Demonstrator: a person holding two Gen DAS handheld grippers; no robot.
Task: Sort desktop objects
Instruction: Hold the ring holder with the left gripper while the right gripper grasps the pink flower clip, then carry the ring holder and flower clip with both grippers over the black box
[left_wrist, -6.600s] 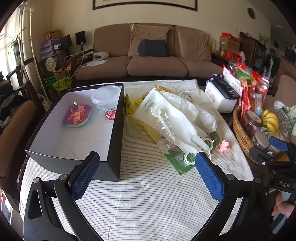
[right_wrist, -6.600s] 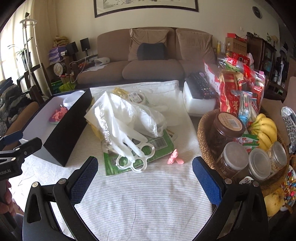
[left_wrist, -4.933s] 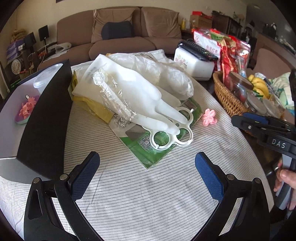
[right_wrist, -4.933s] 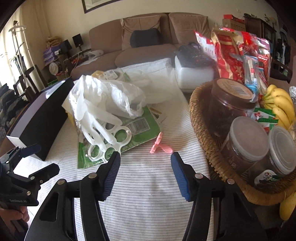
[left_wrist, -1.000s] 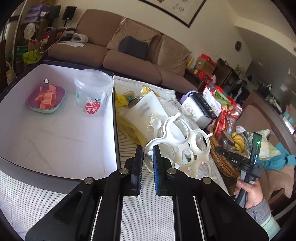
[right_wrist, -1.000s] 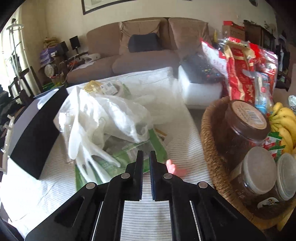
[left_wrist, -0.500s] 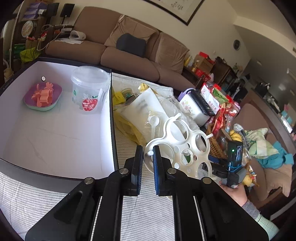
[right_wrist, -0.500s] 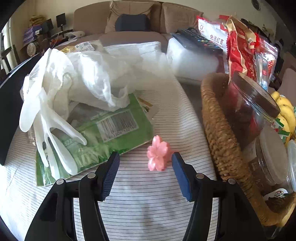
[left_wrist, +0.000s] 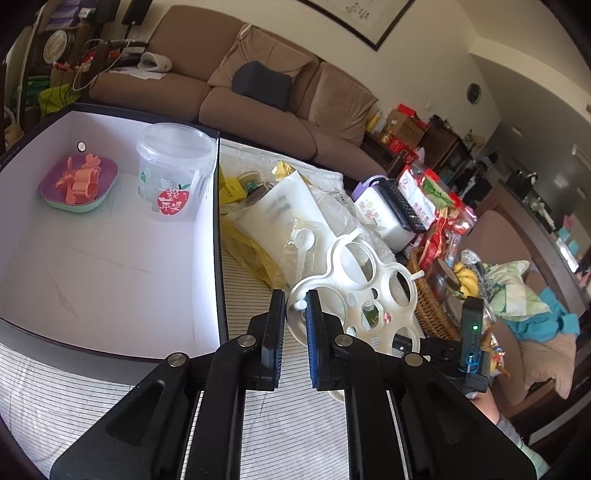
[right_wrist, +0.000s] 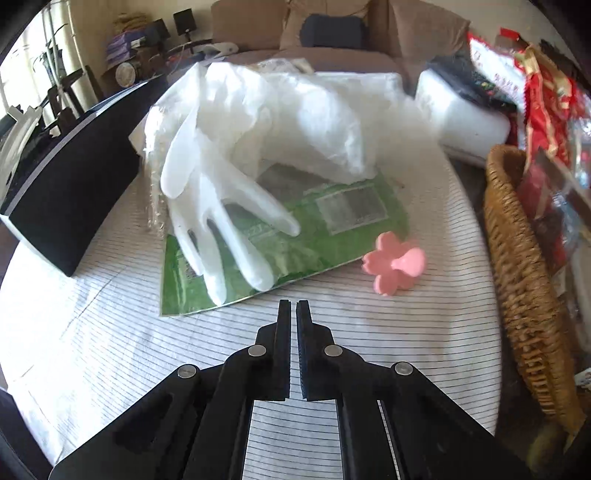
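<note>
The left gripper (left_wrist: 295, 308) has its jaws pinched onto the rim of a white plastic ring holder (left_wrist: 364, 291) — a flat moulded piece with several round holes — and holds it in the air over the striped table (left_wrist: 288, 435), just to the right of the open black box (left_wrist: 218, 236). It looks light and stiff, thin enough to flex a little, and smooth, so a hold on one outer edge could let it swing or slip; a grip across a solid web between two holes would likely be steadier. Inside the box stand a clear tub with an apple label (left_wrist: 173, 177) and a small dish of orange clips (left_wrist: 79, 182), well apart from the near wall, so there is bare floor to set the holder on. The right gripper (right_wrist: 293, 306) hangs low over the table with its jaws nearly together and nothing between them. Just ahead and to its right lies a pink flower-shaped hair clip (right_wrist: 393, 263), resting on the cloth beside the corner of a green packet (right_wrist: 325, 221) and near a wicker basket (right_wrist: 517, 258). The clip seems small, hard and light — best taken across its thicker middle, not by a petal. A white glove (right_wrist: 218, 218) lies limp over the packet; it would be soft and floppy.
</note>
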